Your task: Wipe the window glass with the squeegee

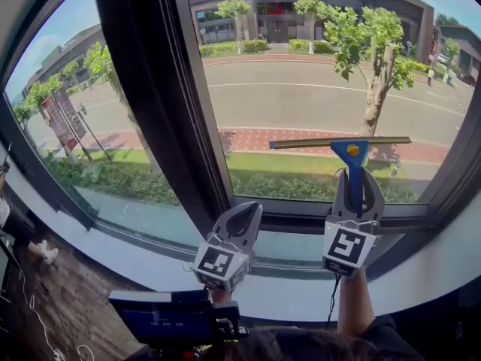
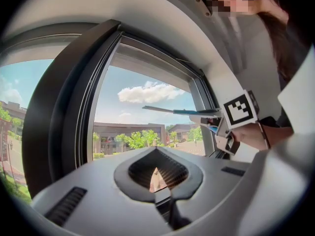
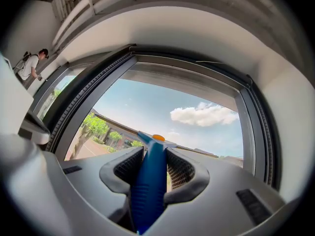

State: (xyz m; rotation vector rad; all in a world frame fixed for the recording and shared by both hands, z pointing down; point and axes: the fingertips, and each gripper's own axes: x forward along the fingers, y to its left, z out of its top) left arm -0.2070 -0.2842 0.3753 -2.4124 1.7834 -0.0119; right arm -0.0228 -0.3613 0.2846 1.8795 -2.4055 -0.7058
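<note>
Right gripper (image 1: 355,179) jaws clamp the upright squeegee (image 1: 351,153) at the window glass (image 1: 301,89); left gripper (image 1: 246,207) jaws closed, empty.

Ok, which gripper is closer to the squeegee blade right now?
Right. The right gripper grips the squeegee by its blue handle, directly below the blade. The left gripper is shut on nothing, lower and off to the blade's left.

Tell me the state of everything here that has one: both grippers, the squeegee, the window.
Squeegee: held upright, blade level, in front of the right pane.
Right gripper: fingers shut on the squeegee's blue handle.
Left gripper: fingers shut, empty.
Window glass: clear, no visible streaks.
</note>
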